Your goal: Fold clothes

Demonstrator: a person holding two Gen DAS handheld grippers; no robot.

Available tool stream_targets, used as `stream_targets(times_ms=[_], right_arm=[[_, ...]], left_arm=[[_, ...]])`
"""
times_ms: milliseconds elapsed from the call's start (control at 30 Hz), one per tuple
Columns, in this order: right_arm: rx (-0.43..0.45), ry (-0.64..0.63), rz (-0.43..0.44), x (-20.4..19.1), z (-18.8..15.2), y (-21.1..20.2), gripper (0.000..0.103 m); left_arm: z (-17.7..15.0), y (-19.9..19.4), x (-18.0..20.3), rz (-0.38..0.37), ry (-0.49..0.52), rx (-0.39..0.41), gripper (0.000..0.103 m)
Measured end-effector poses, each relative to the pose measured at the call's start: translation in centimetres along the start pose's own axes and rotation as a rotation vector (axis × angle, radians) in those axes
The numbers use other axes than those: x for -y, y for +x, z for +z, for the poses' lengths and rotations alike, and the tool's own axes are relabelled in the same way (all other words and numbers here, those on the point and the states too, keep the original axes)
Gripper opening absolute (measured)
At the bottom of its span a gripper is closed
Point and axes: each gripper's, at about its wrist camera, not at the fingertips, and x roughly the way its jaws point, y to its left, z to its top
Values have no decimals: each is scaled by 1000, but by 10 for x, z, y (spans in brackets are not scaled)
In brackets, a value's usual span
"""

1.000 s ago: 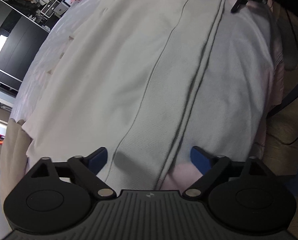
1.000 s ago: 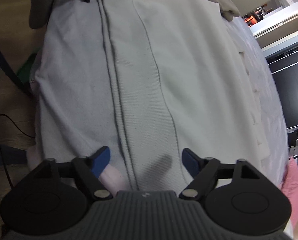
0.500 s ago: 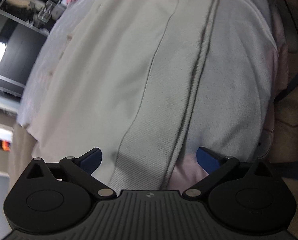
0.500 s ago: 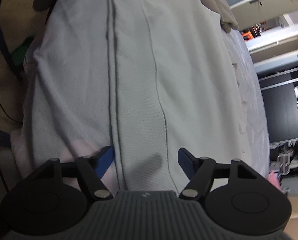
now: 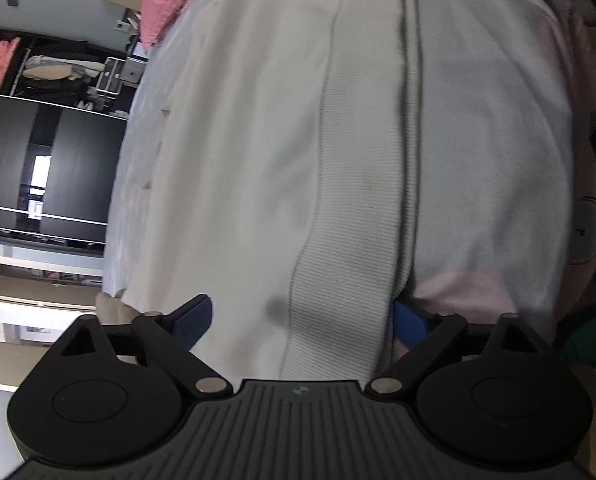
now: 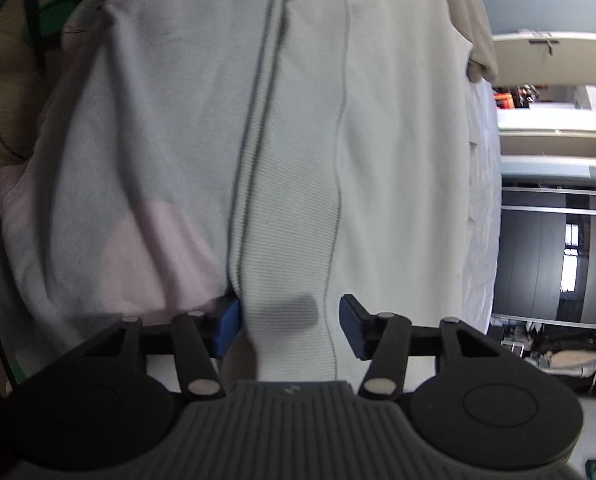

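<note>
A white garment (image 5: 238, 160) with a ribbed hem band (image 5: 358, 184) lies spread flat over a bed; it also shows in the right wrist view (image 6: 398, 160), ribbed band (image 6: 294, 208) running away from me. My left gripper (image 5: 302, 326) is open, its blue pads straddling one end of the band, right pad (image 5: 408, 326) partly under the fabric edge. My right gripper (image 6: 288, 326) is open, narrower, its pads on either side of the band's other end. Neither grips the cloth.
A pale pink sheet (image 5: 466, 292) lies under the garment, seen also in the right wrist view (image 6: 146, 256). A pink pillow (image 5: 170, 0) lies at the bed's far end. Dark wardrobes (image 5: 38, 168) stand beyond the bed. Something green (image 6: 58, 12) lies on the wooden floor.
Both grippers have moved down and forward onto the ends of the ribbed band. The right gripper's jaws have narrowed; the left pad has slid under the fabric edge.
</note>
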Motion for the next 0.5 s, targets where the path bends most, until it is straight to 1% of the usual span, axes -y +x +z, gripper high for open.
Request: stream_targets(times_ms=[33, 67, 133, 167, 200, 233, 267, 300, 333, 367, 400, 433, 467, 500], right_arm=[[3, -3, -4, -1, 0, 0, 53], [6, -11, -8, -2, 1, -1, 44], [21, -23, -43, -4, 1, -4, 34], [29, -30, -62, -6, 0, -6, 32], [42, -17, -71, -4, 1, -8, 32], [50, 2, -60, -2, 1, -10, 32], [46, 8, -40, -3, 0, -10, 32], [35, -5, -16, -5, -2, -9, 34], [10, -30, 4, -10, -4, -7, 40], [-12, -61, 5, -16, -7, -5, 40], [-16, -92, -5, -19, -11, -4, 40], [-20, -109, -15, -20, -14, -3, 40], [-33, -108, -18, -19, -16, -1, 40], [-46, -103, -21, -18, -15, 3, 40]], left_arm=[[2, -1, 3, 9, 15, 0, 72], [4, -1, 7, 21, 31, 1, 59], [6, 1, 12, 61, 72, 10, 51], [7, 2, 14, 72, 82, 11, 51], [8, 4, 13, 59, 62, 2, 51], [9, 6, 12, 41, 46, -7, 51], [9, 7, 16, 16, 56, -17, 51], [8, 10, 22, 17, 100, -23, 51], [5, 9, 29, 40, 154, -12, 51], [3, 9, 34, 58, 193, -8, 51], [2, 11, 32, 59, 192, -22, 52], [1, 13, 30, 61, 185, -37, 56], [0, 16, 27, 63, 164, -55, 61], [2, 19, 25, 62, 151, -63, 62]])
